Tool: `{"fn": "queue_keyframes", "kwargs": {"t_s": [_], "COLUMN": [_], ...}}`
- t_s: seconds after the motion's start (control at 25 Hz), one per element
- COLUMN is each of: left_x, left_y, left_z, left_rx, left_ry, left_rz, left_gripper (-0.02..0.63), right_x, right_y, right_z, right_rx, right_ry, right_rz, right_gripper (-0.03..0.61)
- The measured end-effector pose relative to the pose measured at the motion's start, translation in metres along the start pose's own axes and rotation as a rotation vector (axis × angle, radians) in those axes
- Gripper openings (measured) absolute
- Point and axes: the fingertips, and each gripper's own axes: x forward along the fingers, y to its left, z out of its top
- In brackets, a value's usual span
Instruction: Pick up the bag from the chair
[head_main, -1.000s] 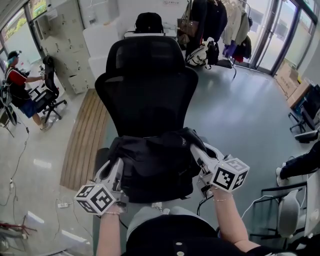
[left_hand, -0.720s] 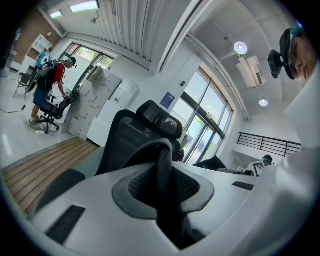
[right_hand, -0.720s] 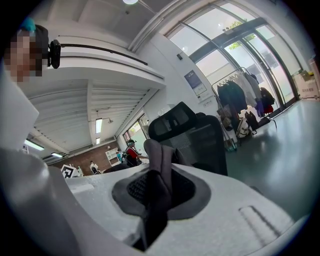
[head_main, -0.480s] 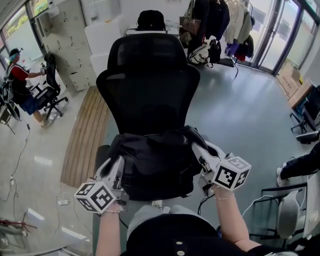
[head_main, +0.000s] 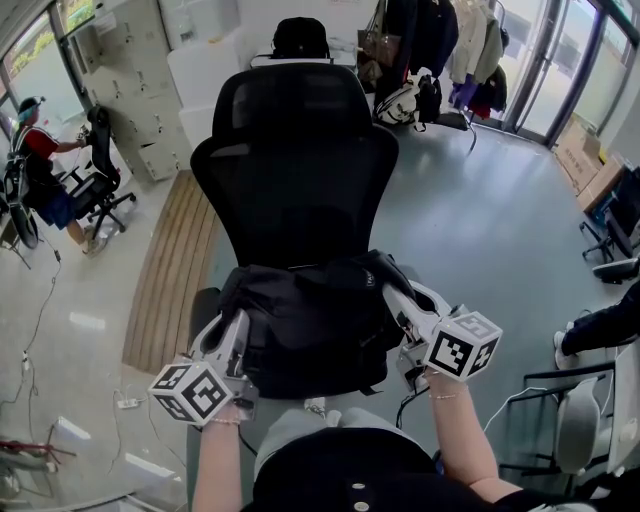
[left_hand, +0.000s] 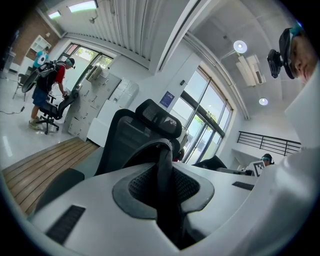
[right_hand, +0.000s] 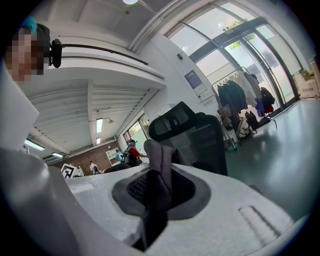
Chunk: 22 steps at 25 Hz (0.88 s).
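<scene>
Head view, bag: the black bag (head_main: 305, 325) lies over the seat of the black chair (head_main: 295, 190). Its back edge is against the foot of the backrest and its front edge is near the seat's front edge. Whether it rests there or hangs just clear cannot be told.
Head view, left gripper: the left gripper (head_main: 237, 325) is against the bag's left side, near the seat's left edge.
Head view, right gripper: the right gripper (head_main: 391, 300) is against the bag's right side, near the seat's right edge.
Head view, floor: a wooden slat strip (head_main: 170, 270) lies to the left of the chair.
Left gripper view, jaws: pressed together on a black strap (left_hand: 164, 155), which rises from between the pads and arches over them. The chair's backrest stands behind.
Right gripper view, jaws: pinching a dark fold of strap (right_hand: 159, 160), which sticks up above the pads. The chair's headrest is beyond.
</scene>
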Motion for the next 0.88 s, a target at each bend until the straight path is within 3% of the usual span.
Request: {"fn": "queue_keyframes", "kwargs": {"t_s": [0.88], "left_x": [0.014], "left_y": [-0.004], "left_z": [0.003], "left_rx": [0.011], "left_ry": [0.006], "left_rz": [-0.005], "left_gripper": [0.084], "right_x": [0.005], "right_y": [-0.009], "right_z": [-0.002], "right_rx": [0.006], "right_ry": [0.011], "right_rz": [-0.011], "right_gripper": [0.046]}}
